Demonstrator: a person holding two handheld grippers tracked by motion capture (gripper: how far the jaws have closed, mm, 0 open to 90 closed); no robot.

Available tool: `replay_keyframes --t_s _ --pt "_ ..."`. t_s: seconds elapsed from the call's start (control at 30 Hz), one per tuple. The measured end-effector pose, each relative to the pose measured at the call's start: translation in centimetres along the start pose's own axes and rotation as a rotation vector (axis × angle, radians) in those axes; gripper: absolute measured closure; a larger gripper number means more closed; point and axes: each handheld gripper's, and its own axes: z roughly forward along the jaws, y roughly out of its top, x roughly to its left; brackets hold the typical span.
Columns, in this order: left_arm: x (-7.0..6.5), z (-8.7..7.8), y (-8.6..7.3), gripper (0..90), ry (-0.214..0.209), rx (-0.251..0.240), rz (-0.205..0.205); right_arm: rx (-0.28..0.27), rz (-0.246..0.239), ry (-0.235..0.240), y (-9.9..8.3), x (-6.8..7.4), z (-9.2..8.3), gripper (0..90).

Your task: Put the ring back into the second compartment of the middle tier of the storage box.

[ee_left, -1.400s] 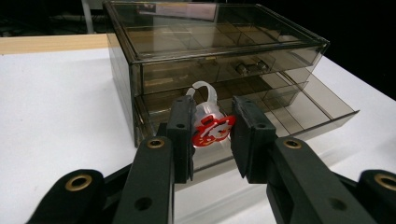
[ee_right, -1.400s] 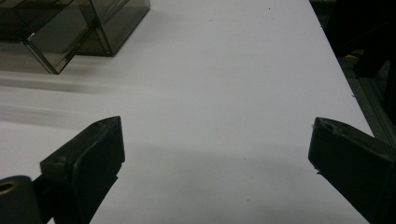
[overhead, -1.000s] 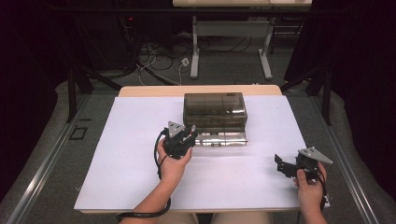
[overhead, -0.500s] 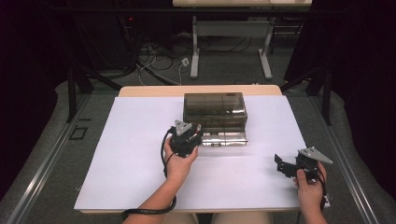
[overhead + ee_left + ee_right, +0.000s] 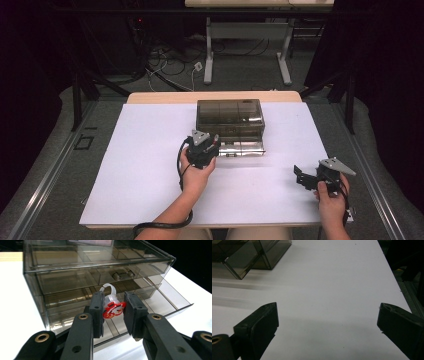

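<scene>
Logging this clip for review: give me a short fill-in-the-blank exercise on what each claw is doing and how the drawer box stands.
1. The left claw is shut on a small clear hook with a ____ tag.
2. The right claw stands ____, with nothing between its jaws.
3. The bottom drawer of the smoky clear drawer box is pulled ____.

Missing words: red; open; out

Smoky drawer box (image 5: 95,272), red-and-white charm (image 5: 113,308), white table (image 5: 150,170).

Dark room; grey floor (image 5: 45,165); cables (image 5: 170,60); desk legs (image 5: 247,50) behind.
</scene>
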Motion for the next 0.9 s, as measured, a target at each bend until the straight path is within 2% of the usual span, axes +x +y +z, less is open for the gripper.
replay_keyframes --t_s 0.6,0.9 --pt "-1.2 1.6 -0.4 69.6 -0.004 0.037 0.019 0.005 -0.004 0.001 0.0 0.0 0.0 3.3" --pt "-1.8 2.2 -0.6 69.6 -0.012 0.038 0.023 -0.001 0.001 0.002 0.0 0.0 0.0 3.3"
